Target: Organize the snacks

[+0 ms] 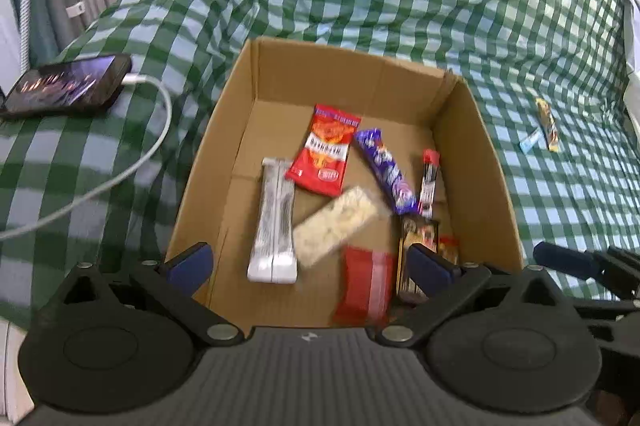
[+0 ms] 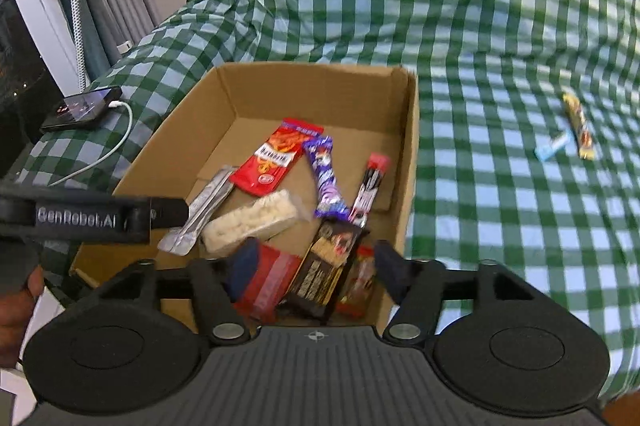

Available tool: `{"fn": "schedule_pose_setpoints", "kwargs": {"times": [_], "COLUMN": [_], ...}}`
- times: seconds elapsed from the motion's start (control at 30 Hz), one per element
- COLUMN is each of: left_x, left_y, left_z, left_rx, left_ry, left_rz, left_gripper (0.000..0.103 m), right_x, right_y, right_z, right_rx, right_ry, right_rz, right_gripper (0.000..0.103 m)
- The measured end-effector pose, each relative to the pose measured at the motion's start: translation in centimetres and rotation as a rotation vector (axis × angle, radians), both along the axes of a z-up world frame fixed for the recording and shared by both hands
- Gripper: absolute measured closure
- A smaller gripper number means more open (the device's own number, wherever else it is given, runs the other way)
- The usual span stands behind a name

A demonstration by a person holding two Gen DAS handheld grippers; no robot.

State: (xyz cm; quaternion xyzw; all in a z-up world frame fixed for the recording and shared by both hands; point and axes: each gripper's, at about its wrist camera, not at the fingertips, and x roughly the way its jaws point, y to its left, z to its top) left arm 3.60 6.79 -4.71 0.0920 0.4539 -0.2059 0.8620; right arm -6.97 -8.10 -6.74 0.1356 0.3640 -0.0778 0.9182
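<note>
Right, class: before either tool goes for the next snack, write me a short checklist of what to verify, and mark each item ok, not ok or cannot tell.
1. Left tool open and empty: ok, pads wide apart over the box, gripping nothing.
2. Right tool open: ok. The red packet lies blurred by its pads; fully released: cannot tell.
3. Cardboard box upright, with room: ok, bare floor towards the back.
4. Snacks left outside: not ok, the yellow bar and the small blue packet lie on the checked cloth.
5. Path to them clear: ok, only cloth between.
</note>
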Motion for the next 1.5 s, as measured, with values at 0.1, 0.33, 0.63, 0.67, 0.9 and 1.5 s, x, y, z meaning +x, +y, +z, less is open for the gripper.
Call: {"fn": "schedule_pose_setpoints", "kwargs": {"times": [0.1,0.33,0.63,0.67,0.9,1.5], "left_x": [-1.5,-5.2,-9.6,-10.0,-12.1,-14.3], "left_y": [1.0,2.9,3.6,3.7,3.8,4.3], "left_z": [0.3,2.0,3.9,4.0,4.9,5.9], "left_rx": [0.003,-0.001,-0.017,-0.02,-0.019,-0.014], "left_ry": [0.019,-0.011,-0.038,-0.039,-0.069,-0.109], "left_rz": [0.026,0.05,0.066,0.067,0.068,0.065], "left_gripper": [0.0,0.0,0.0,0.0,0.0,0.0], "right_x": [-0.9,-4.2,-9.4,-9.9,-12.7,-14.9], "right_y": [0.9,2.5,3.8,3.8,3.9,4.6], "right_z": [0.1,1.1,3.3,3.4,4.1,4.8], "right_rx": [0.004,-0.015,-0.083,-0.088,-0.106,-0.124], "right_ry": [0.014,-0.007,-0.088,-0.096,-0.135,-0.174], "right_rz": [0.006,0.012,0.01,0.009,0.004,0.012], "right_gripper": [0.023,0.015,0.01,0.01,0.008,0.007]}}
